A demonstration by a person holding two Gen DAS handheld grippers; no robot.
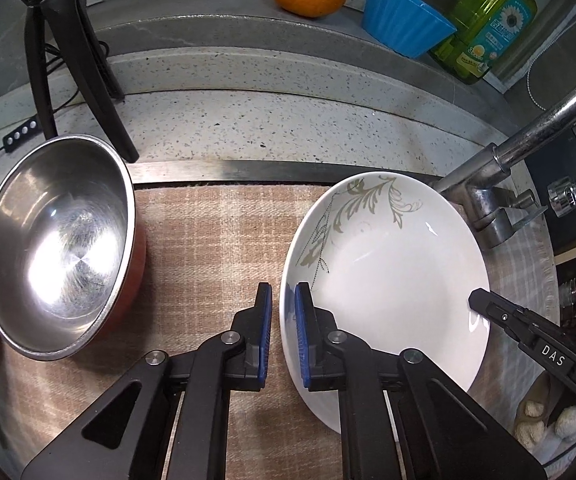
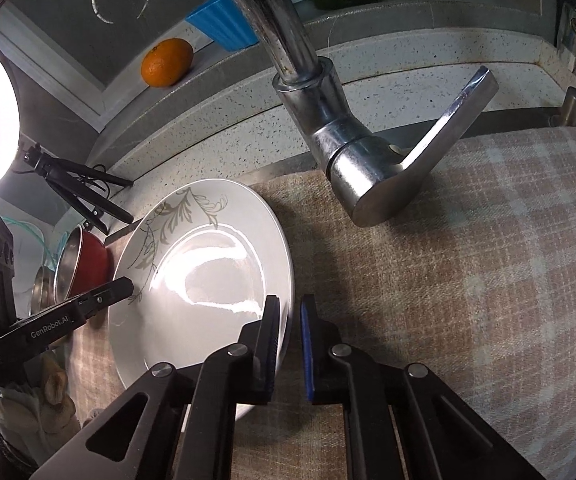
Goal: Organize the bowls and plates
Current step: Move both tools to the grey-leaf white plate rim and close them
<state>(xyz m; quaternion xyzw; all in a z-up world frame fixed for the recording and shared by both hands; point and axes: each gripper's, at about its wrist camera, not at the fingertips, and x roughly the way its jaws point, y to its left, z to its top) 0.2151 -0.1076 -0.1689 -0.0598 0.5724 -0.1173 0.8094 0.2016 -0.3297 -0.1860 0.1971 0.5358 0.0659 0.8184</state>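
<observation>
The plate (image 1: 388, 264) lies on the cloth (image 1: 208, 240) right of the steel bowl (image 1: 56, 240). Both tools, left (image 1: 284, 300) and right (image 2: 290, 312), clamp opposite rims. Glazed, slippery, breakable: hold the rims firmly.

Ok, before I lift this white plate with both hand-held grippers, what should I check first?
1. Left hand-held gripper on the rim of the plate: ok, its pads are shut across the edge.
2. Right hand-held gripper on the opposite rim: ok, shut across the edge.
3. Plate empty: ok, nothing lies in it.
4. Room near the faucet: not ok, its base stands close to the plate's far edge and its spout runs overhead, so lift carefully.
5. Steel bowl out of the way: ok, it sits apart, with bare cloth between.
6. Place to set the plate: cannot tell, no rack or stack in view.
</observation>
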